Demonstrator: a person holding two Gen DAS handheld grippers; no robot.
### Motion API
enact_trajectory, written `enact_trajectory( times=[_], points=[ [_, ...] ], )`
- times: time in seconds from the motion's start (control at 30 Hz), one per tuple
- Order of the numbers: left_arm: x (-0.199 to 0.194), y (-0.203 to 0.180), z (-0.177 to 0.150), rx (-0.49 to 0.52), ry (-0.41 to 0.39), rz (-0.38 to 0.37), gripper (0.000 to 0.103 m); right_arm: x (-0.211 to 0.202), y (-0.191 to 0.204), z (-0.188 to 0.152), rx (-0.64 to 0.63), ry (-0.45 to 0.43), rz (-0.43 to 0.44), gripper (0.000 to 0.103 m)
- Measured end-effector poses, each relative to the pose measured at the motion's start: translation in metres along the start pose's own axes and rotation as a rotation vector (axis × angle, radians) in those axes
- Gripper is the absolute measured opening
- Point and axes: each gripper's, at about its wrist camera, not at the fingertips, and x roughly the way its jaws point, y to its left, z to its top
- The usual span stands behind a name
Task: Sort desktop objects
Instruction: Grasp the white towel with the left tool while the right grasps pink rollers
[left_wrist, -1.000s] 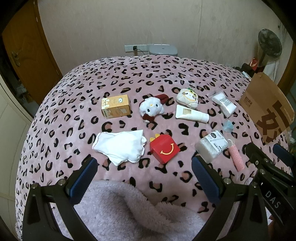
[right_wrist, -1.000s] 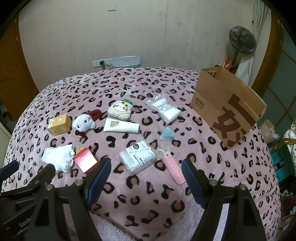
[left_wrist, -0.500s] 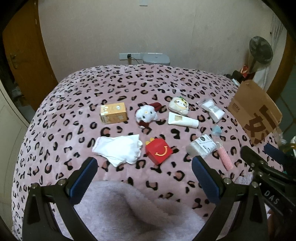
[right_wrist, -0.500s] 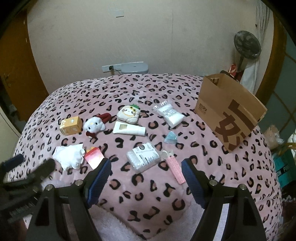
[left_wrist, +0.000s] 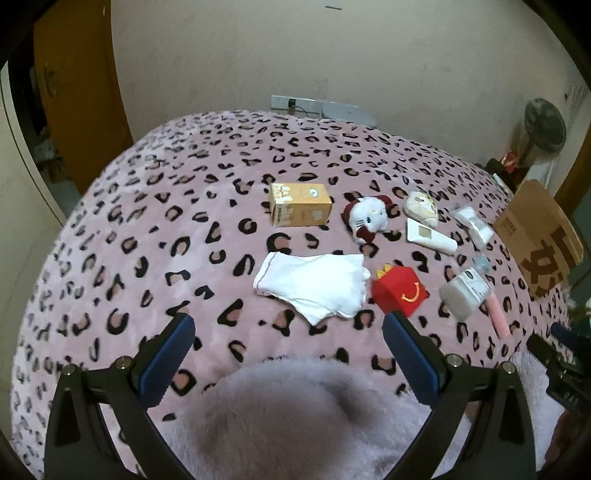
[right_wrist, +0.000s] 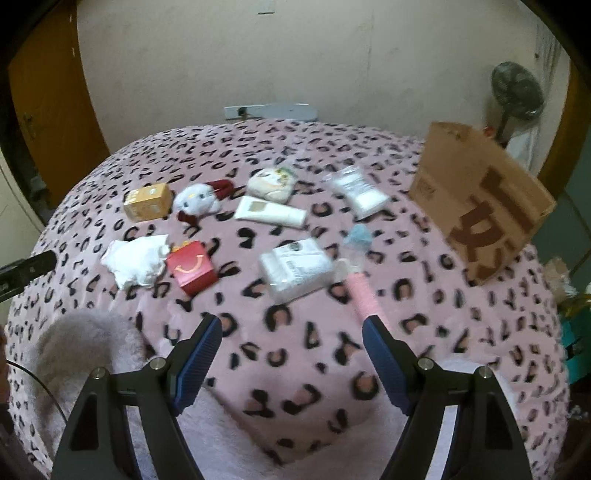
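Pink leopard-print blanket (left_wrist: 184, 229) is seen mid-frame under scattered items; left gripper (left_wrist: 288, 343) and right gripper (right_wrist: 291, 343) are held apart, empty

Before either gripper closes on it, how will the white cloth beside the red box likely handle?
The white cloth lies crumpled and flat, so it is probably floppy and will drape from a pinch. It looks light. Pushed, it would likely bunch on the fuzzy blanket rather than slide.
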Motion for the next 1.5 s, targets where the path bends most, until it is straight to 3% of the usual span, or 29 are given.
enact_trajectory(
  times=[0.1, 0.17, 0.43, 0.57, 0.87, 1.1, 1.2, 1.37, 1.5],
  points=[
    [0.028, 0.0, 0.007, -0.002, 0.047, -0.024, 0.103, 0.011, 0.009, 0.002, -0.015, 0.018, 0.053, 0.081],
    [0.05, -0.006, 0.011, 0.007, 0.084, -0.037, 0.103, 0.017, 0.008, 0.004, -0.017, 0.026, 0.044, 0.081],
    [0.123, -0.029, 0.025, -0.013, 0.188, -0.012, 0.103, 0.052, -0.071, 0.01, 0.103, 0.079, -0.105, 0.081],
    [0.15, -0.039, 0.025, 0.006, 0.227, 0.0, 0.103, 0.082, -0.096, 0.012, 0.143, 0.135, -0.103, 0.081],
    [0.188, -0.058, 0.014, 0.063, 0.285, 0.029, 0.102, 0.16, -0.094, 0.006, 0.083, 0.32, -0.106, 0.081],
    [0.197, -0.061, 0.014, 0.045, 0.269, 0.037, 0.101, 0.179, -0.091, 0.001, 0.066, 0.324, -0.092, 0.08],
    [0.194, -0.062, 0.013, 0.048, 0.252, 0.042, 0.087, 0.178, -0.094, -0.003, 0.106, 0.308, -0.062, 0.071],
    [0.187, -0.067, 0.012, 0.066, 0.225, 0.06, 0.055, 0.169, -0.095, -0.004, 0.14, 0.281, -0.031, 0.035],
    [0.177, -0.063, 0.014, 0.05, 0.206, 0.058, 0.038, 0.158, -0.093, -0.004, 0.172, 0.249, -0.009, 0.027]
  ],
)
